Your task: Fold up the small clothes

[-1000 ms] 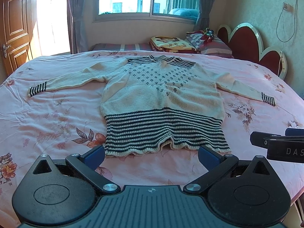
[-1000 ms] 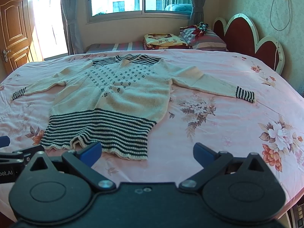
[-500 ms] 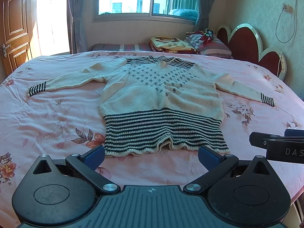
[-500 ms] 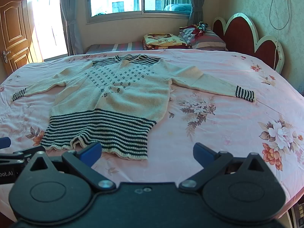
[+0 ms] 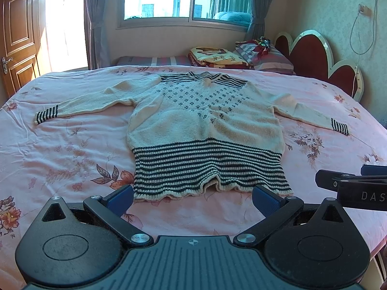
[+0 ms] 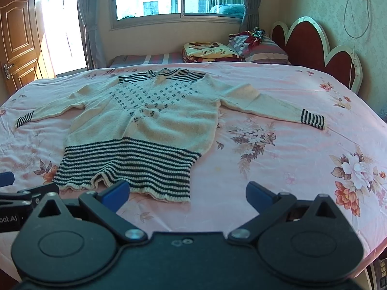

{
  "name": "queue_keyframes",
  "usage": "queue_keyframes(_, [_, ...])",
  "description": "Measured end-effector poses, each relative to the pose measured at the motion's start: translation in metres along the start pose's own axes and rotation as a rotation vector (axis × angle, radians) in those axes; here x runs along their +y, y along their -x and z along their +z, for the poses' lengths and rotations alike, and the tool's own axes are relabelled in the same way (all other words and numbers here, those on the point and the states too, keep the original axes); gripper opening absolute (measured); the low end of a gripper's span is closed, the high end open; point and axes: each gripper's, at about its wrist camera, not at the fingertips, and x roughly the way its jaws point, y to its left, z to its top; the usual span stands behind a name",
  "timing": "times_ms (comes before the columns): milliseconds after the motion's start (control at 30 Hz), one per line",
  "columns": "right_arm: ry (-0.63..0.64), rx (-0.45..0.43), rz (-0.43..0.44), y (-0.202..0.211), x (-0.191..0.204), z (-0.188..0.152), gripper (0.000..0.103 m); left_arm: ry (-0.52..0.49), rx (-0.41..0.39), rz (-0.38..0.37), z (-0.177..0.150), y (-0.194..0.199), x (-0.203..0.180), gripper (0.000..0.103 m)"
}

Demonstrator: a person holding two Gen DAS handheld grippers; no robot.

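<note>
The left gripper [image 5: 193, 199] hangs just short of the near edge of the bed, its jaws spread wide and nothing between them. Its blue pads [image 5: 121, 199] frame the striped hem of the sweater without touching it. The right gripper [image 6: 187, 194] sits beside it at the same height, equally wide apart and empty, aimed a little to the right of the garment's lower corner; in the left wrist view its black body shows at the right margin.

Ahead of both lies the sweater [image 5: 205, 125], a cream knit with a dark-striped hem band [image 5: 208, 169], striped collar and a dotted chest pattern. It is spread flat, face up, on the pink floral bed [image 5: 72, 149], hem toward the grippers and collar toward the window. Both sleeves are stretched out sideways, the left cuff [image 5: 47, 114] and the right cuff [image 6: 312, 119] each lying well apart from the body.

Judging by this layout, no fold is made yet: no sleeve is turned in, no side is doubled over, and the hem is not brought up. The spreading looks complete, so every fold seems to remain, sleeves inward and then the body. Further off, a stack of folded bedding [image 5: 217, 56] sits by the headboard [image 5: 312, 58].
</note>
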Motion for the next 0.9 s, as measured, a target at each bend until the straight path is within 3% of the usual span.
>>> queue_keyframes(733, [0.007, 0.009, 0.015, -0.005, 0.004, 0.001, 0.102, -0.004, 0.009, -0.002, 0.004, -0.003, 0.005, 0.103])
queue_keyframes(900, [-0.08, 0.004, 0.07, -0.01, -0.018, 0.005, 0.102, 0.037, 0.008, -0.028, 0.007, -0.011, 0.007, 0.103])
